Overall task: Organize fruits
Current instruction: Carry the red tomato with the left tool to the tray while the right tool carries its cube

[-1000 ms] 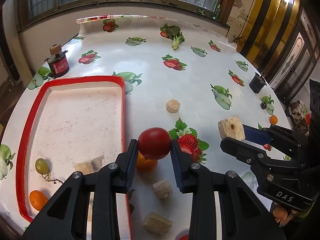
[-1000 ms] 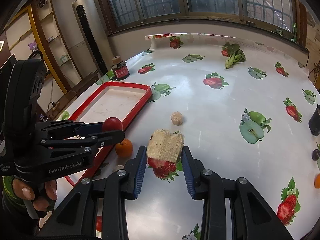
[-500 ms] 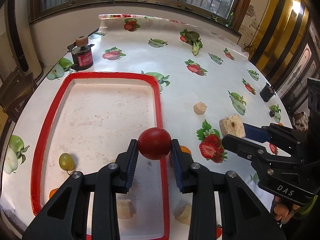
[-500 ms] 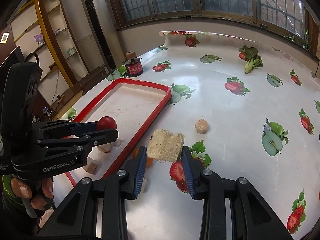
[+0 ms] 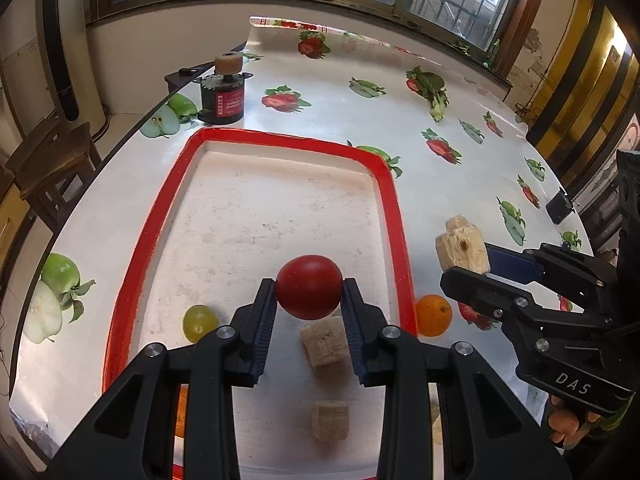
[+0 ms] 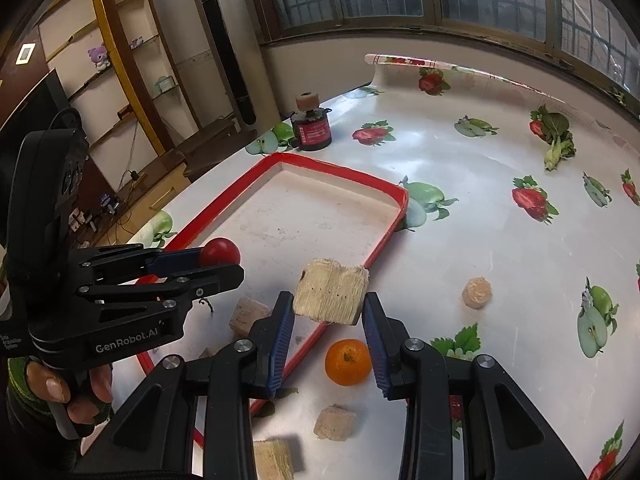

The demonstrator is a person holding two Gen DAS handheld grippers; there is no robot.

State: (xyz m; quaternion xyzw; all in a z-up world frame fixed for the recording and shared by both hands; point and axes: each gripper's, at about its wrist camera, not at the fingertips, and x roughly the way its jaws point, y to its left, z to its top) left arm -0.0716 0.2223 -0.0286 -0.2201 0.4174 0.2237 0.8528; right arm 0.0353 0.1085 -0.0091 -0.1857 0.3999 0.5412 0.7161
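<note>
Left wrist view only: green grape [image 5: 200,322] in red tray [image 5: 394,216], beside tomato-holding left gripper [image 5: 308,300]; right gripper [image 6: 328,322] clamping wafer block [image 6: 330,298]

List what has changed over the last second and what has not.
Both tongs carried their loads sideways toward the red tray: the left tongs now hold the red fruit over the tray floor, and the right tongs bring the beige block over its rim. Both grips are unchanged; nothing was released.
</note>
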